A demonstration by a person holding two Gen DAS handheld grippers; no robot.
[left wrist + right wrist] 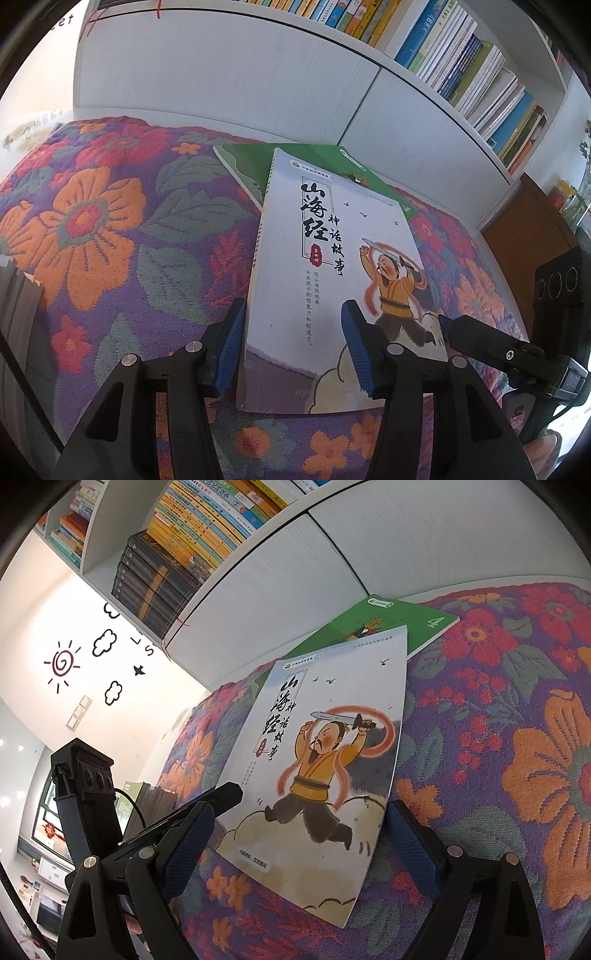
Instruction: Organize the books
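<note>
White book (332, 266) overlaps green book (258, 166) on floral cloth (110, 229) — both tools spread, nothing pinched.

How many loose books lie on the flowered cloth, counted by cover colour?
White cover, sword figure: 1, white book, lying on top.
Green cover: 1, green book, partly under it.
Total: 2 on the flowered cloth.

Left claw (293, 347) part-open; right claw (299, 845) wide open.

Floral bedspread (110, 229), sun wall sticker (62, 662)
</note>
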